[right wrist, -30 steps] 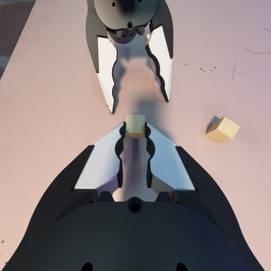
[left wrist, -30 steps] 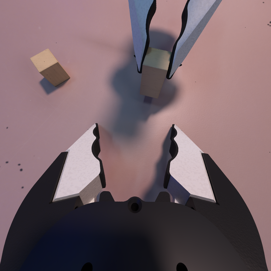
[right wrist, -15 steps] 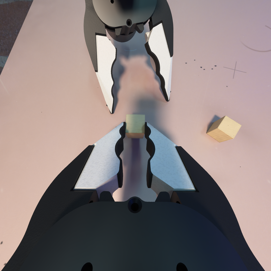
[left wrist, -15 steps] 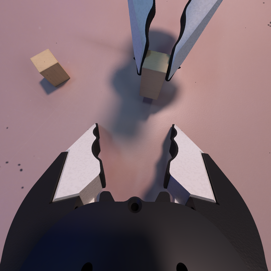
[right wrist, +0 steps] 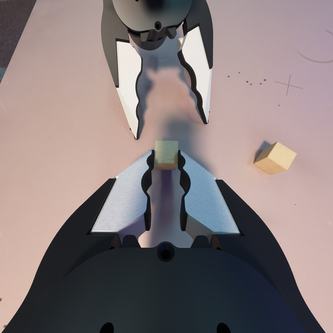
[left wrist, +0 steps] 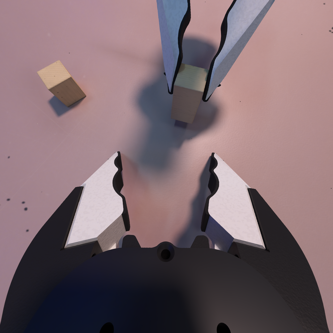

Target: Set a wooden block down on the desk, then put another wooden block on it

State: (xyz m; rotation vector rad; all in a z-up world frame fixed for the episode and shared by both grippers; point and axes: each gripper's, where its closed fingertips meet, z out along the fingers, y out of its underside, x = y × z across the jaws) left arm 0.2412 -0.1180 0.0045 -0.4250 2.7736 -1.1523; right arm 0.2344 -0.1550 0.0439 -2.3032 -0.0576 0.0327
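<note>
While the right gripper [right wrist: 166,153] clamps the held block [right wrist: 166,152] at its fingertips, the left gripper [left wrist: 165,155] sits with jaws wide apart and nothing between them.

Count: two wooden blocks, two grippers, one desk [left wrist: 270,144].

Held block: pale wood, square-section, faint grain lines on the side faces. In the left wrist view it [left wrist: 187,93] stands upright with its long axis vertical, pinched near the top end by the right gripper [left wrist: 188,93] coming in from above. A small dark shadow shows just under its lower end, but whether it touches the desk or hangs just above, I can't tell. In the right wrist view only the top face and a sliver of one side show.

Loose block [left wrist: 61,83]: same pale wood, box-shaped, a few dark specks on its faces. It stands on the desk, well apart from the held block, off to that block's left in the left wrist view and to its right in the right wrist view [right wrist: 274,158]. It is turned at an angle to the held block, a corner towards each camera.

Left gripper faces the held block head-on [right wrist: 171,130], tips just short of it, not touching.

Fingers on both grippers: white, grainy-textured wedges with wavy black pads on the inner edges, black bodies.

Desk: matte pink, fine pebbled texture, scattered dark specks, a thin pencilled cross [right wrist: 288,86] and arc past the loose block.
</note>
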